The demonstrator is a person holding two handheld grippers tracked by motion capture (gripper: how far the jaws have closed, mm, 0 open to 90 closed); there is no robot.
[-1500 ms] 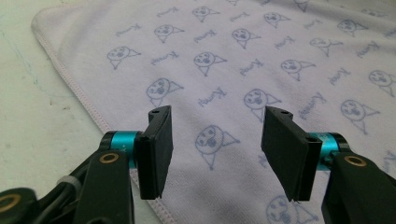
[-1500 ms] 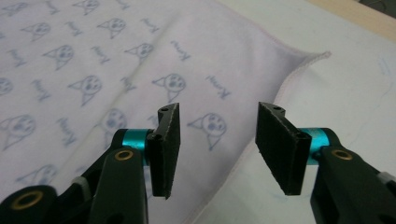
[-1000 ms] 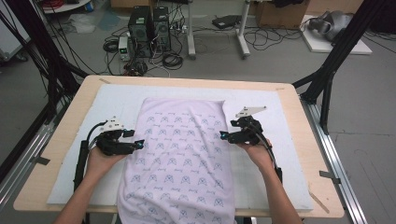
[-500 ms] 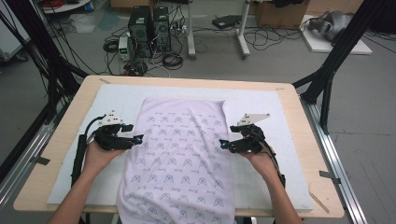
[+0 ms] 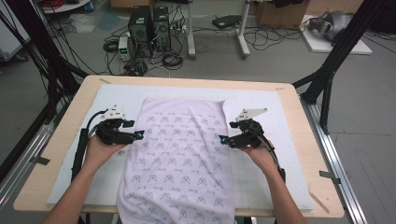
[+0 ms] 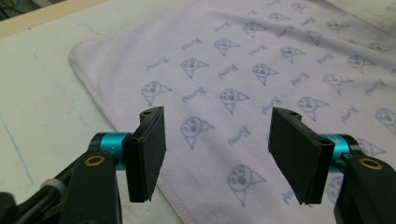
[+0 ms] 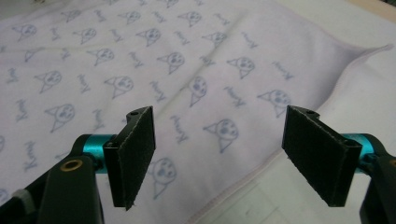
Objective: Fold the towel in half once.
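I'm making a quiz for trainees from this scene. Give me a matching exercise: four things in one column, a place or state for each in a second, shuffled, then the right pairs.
Things:
1. towel
2. left claw
3. right claw
4. white mat

Places or states:
A. open, at the towel's right edge
B. spread flat, hanging over the near table edge
C. open, at the towel's left edge
D. lies under the towel on the wooden table

Pairs: 1-B, 2-C, 3-A, 4-D

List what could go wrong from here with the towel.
1. The towel hangs over the table's near edge, so a one-sided pull may drag it off.
2. Both grippers, left and right, hover open over the side hems; a shallow close may miss the thin edge.
3. The far right corner is rumpled, so a fold may come out uneven.
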